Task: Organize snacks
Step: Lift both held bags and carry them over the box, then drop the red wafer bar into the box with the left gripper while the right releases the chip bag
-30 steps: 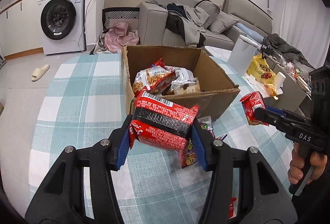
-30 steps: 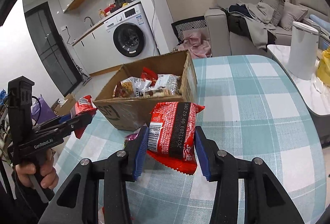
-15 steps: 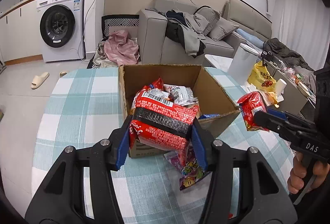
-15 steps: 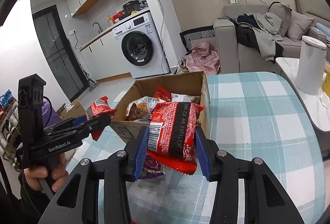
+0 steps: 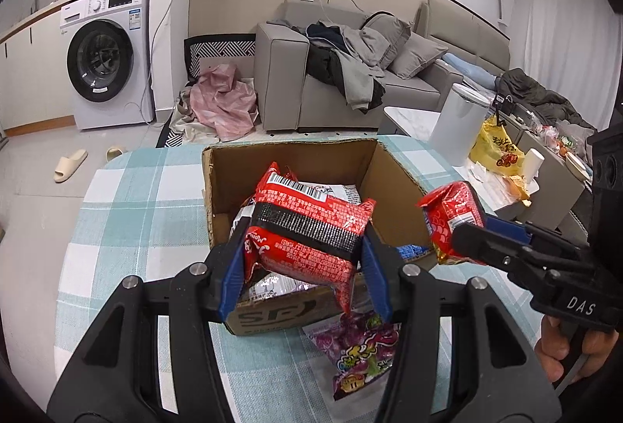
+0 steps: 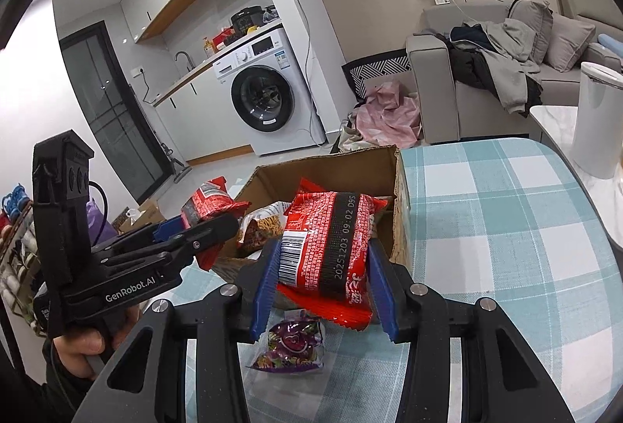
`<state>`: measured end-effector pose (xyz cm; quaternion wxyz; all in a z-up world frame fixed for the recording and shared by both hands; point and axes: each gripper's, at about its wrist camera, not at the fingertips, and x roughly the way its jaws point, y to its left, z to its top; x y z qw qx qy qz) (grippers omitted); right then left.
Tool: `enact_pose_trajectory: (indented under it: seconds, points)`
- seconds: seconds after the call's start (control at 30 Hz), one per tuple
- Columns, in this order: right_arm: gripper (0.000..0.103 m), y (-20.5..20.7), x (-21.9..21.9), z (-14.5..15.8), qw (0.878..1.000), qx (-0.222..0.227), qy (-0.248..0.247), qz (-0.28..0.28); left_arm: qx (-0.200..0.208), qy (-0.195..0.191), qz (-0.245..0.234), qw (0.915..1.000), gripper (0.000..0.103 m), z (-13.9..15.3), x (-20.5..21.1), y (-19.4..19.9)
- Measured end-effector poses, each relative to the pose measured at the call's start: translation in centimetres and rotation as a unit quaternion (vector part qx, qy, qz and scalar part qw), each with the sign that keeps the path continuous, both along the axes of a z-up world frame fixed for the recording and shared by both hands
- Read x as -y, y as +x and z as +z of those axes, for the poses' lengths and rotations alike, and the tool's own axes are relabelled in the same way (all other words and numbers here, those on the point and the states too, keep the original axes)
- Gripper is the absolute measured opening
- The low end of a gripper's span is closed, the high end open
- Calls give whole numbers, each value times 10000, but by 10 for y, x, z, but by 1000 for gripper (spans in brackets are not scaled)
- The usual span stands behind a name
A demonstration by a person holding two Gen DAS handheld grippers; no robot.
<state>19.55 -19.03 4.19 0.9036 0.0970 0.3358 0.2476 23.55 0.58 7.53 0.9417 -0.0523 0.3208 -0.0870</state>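
Gripping one crinkled red foil packet point(image 5: 307, 236) each, the left gripper point(image 5: 305, 269) and the right gripper point(image 6: 323, 277) hold their blue ribbed pads closed on the two glossy packs, the second packet point(image 6: 331, 244) also above the box. Both hang over the open brown cardboard box point(image 5: 393, 185), which holds several more shiny snack bags. One purple candy bag point(image 5: 362, 353) lies flat on the checked teal cloth point(image 5: 128, 197), just beside the box front.

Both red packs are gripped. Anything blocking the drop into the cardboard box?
Nothing visible. The cardboard box is open-topped, and both the left gripper's red pack and the right gripper's red pack hang at its opening. Snacks already inside leave room on top.
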Motion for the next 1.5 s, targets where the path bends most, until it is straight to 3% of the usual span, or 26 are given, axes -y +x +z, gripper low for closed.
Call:
enact_pose_trajectory:
  seconds: [0.83, 1.33, 1.43, 1.47, 1.5]
  points:
    - [45, 32, -10, -19, 9995, -166, 132, -244, -286, 108, 8, 9995, 50, -38, 9, 49]
    - [47, 37, -16, -22, 9996, -142, 24, -257, -342, 179, 21, 9993, 50, -44, 7, 56]
    - [52, 31, -16, -17, 9997, -14, -2, -230, -390, 119, 2, 9992, 61, -44, 7, 56]
    - [54, 29, -16, -15, 9996, 22, -73, -260, -400, 109, 25, 9991, 71, -43, 6, 56]
    - [62, 28, -16, -14, 9996, 46, -103, -266, -406, 88, 59, 9991, 75, -42, 6, 55]
